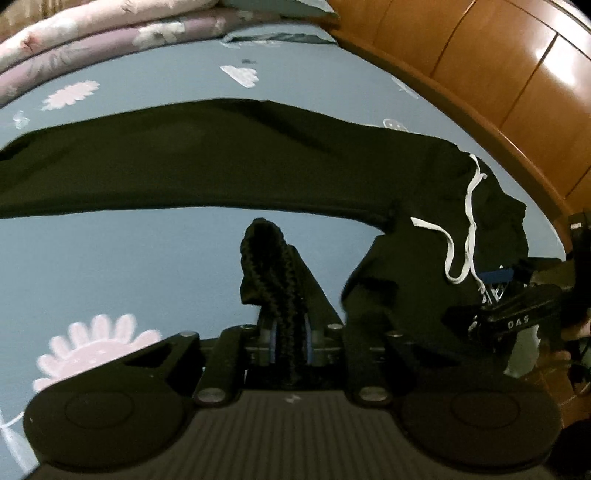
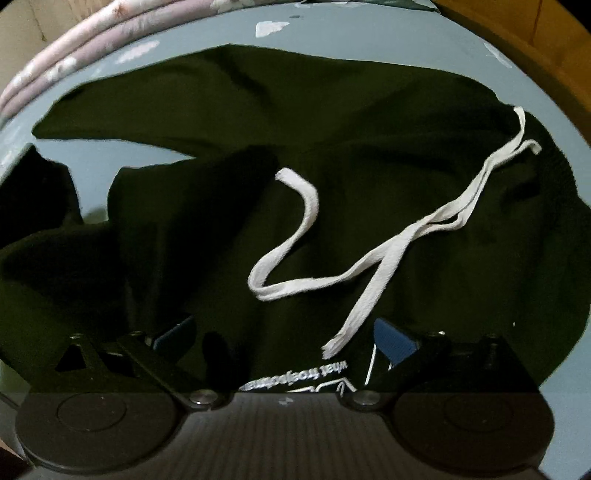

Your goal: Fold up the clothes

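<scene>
Left gripper [image 1: 275, 295] jaws nearly closed, pinching ribbed black cuff [image 1: 264, 254] lifted clear of bedsheet [image 1: 110, 258]. Right gripper [image 2: 284, 332] jaws wide, nothing pinched; dark hoodie [image 2: 332, 155] bunched between and ahead of fingers, white drawstring [image 2: 373, 266] lying across it. Rest of hoodie spread flat across blue flower-print bedsheet. Folded pink quilts [image 1: 92, 33] at far edge, wooden bed frame [image 1: 480, 74] on right.

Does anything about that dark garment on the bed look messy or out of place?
Yes. The white drawstring lies loose and looped across the dark garment, one end frayed, and the garment is bunched rather than flat on the bedsheet.
</scene>
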Action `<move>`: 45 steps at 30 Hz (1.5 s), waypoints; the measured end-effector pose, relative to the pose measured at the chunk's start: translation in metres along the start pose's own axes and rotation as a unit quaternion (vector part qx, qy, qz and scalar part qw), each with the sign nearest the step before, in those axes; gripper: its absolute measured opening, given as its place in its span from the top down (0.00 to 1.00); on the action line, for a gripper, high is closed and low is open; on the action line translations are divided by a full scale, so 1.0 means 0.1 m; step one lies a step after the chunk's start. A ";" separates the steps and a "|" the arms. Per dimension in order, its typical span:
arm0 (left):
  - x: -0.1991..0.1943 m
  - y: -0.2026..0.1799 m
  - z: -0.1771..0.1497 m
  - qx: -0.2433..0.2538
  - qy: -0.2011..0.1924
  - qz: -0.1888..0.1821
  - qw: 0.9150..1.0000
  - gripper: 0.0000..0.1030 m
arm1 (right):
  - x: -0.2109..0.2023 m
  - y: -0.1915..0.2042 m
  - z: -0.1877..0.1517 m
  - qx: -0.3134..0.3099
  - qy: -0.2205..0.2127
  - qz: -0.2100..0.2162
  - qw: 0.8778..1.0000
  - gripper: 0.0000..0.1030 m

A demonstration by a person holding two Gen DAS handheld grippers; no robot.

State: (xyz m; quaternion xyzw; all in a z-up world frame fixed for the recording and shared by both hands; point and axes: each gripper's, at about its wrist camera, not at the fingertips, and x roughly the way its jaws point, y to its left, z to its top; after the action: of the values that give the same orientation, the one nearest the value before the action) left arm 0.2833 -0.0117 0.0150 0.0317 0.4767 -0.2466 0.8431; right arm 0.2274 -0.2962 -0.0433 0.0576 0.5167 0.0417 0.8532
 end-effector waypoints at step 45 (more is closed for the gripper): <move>-1.51 1.54 -1.04 -0.116 -0.085 0.119 0.982 0.89 | -0.76 1.30 0.34 -0.087 0.044 0.067 0.993 0.00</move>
State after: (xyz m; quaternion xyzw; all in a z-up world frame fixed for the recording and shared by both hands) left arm 0.2060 0.2117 0.0542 -0.0307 0.4215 -0.0892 0.9019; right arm 0.2204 -0.1794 0.0574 0.0156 0.5434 0.1463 0.8265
